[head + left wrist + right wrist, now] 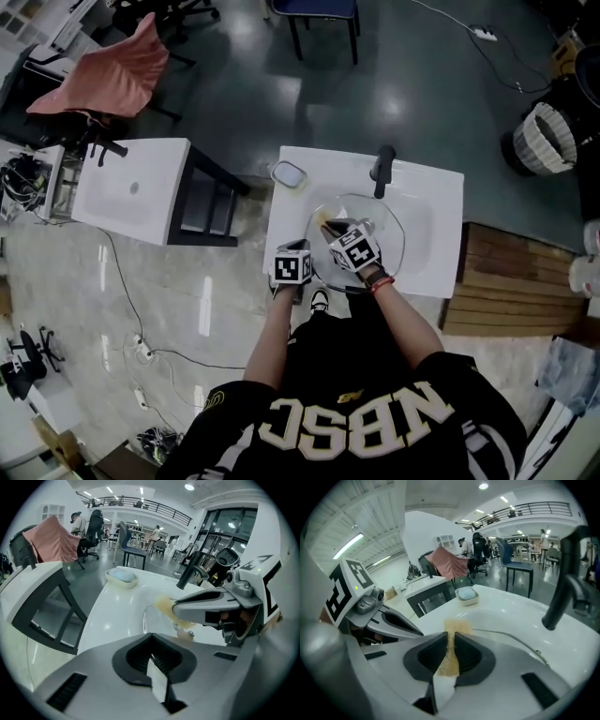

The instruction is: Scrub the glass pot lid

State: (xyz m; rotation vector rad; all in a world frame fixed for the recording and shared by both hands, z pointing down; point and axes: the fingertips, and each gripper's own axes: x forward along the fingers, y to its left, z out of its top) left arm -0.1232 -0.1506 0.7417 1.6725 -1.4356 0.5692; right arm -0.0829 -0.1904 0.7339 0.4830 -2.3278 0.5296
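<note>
— Since the white sink (441,220) is the biggest thing, start there: how do the arms stand to it?
— Both forearms reach forward over the sink's front edge, close together. The right forearm (408,323) is bare, with a red band (380,284) at the wrist, and angles toward the sink's middle. The left forearm (272,337) runs straight to the front left part.
— And the glass pot lid (389,239)?
— Lying in the sink's basin, in front of the black faucet (382,169).
— The grippers?
— The right gripper (450,654) hangs over the lid, jaws clamped on a tan scrubbing sponge (456,626) whose far end pokes out toward the sink's back. The left gripper (154,660) sits at the lid's near left rim, jaws pressed together. The rim runs up to them, but I cannot tell whether it is pinched.
— Anything smaller?
— A soap dish (289,175) with a pale blue bar, on the sink's back left corner.
</note>
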